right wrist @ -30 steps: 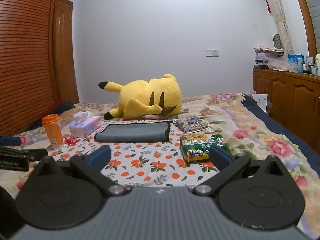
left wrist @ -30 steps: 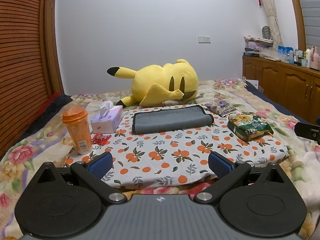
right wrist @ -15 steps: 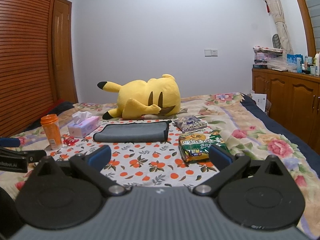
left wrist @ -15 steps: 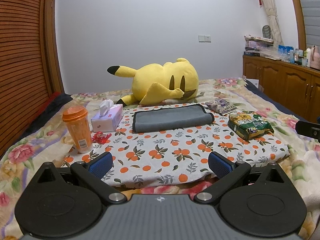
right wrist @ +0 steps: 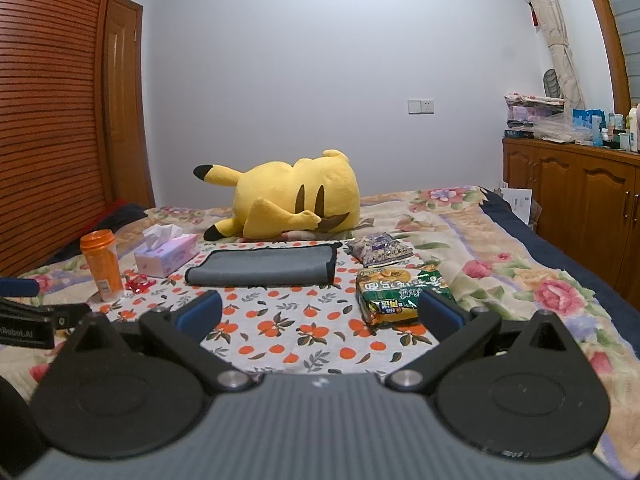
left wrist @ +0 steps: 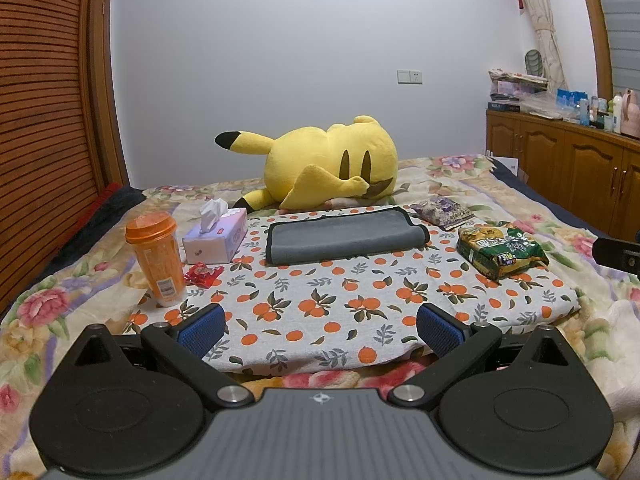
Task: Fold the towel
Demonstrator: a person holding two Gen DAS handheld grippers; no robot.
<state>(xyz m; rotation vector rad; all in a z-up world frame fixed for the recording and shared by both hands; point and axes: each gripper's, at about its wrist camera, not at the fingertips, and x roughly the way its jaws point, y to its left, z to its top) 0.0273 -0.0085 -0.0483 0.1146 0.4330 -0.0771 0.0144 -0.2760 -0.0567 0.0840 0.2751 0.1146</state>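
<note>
Left gripper (left wrist: 320,326) and right gripper (right wrist: 320,314): jaws spread, holding nothing, at the near edge of the mat (left wrist: 344,304). Towel (left wrist: 346,234) lies folded at the far edge, between tissue box (left wrist: 218,236) and snack bags (left wrist: 502,250). Bare mat lies between grippers and towel.

dim even indoor light, soft shadows, sharp focus, strong fisheye bending at edges

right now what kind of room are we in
Most likely a bedroom: a bed with a floral bedspread, a yellow plush toy lying on it, and wooden cabinets along the wall.
</note>
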